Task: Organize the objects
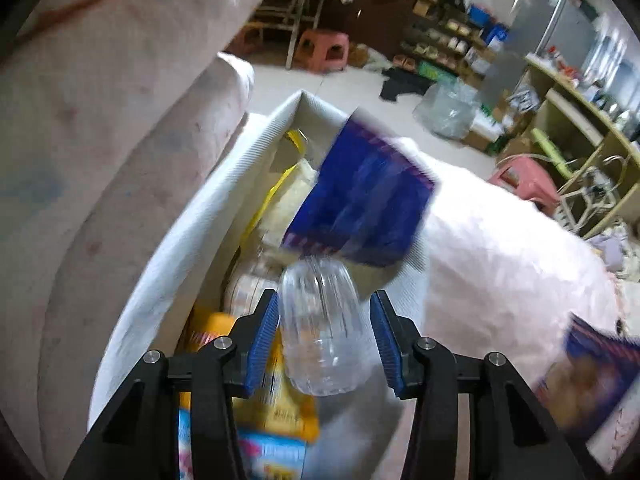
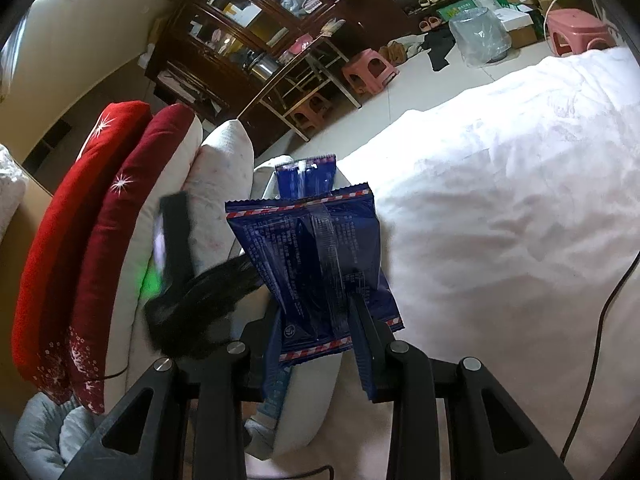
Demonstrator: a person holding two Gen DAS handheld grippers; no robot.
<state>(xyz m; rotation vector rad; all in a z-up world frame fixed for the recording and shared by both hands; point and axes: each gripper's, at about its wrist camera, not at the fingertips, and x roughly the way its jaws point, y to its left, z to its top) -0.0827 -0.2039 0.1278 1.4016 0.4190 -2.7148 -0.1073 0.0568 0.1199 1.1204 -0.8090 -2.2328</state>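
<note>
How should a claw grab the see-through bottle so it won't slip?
Around its ribbed middle, one pad on each side, coming from the end nearer the camera. The clear bottle is round and smooth, and the left claw already straddles it that way above the white box.

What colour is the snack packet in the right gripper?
Dark blue packet with red-and-white striped edges; clearest in the right wrist view.

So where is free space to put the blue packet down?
Free: the white quilt right of the basket, up to the pink stool. Crowded: inside the basket, filled with yellow packets, a blue packet on top.
</note>
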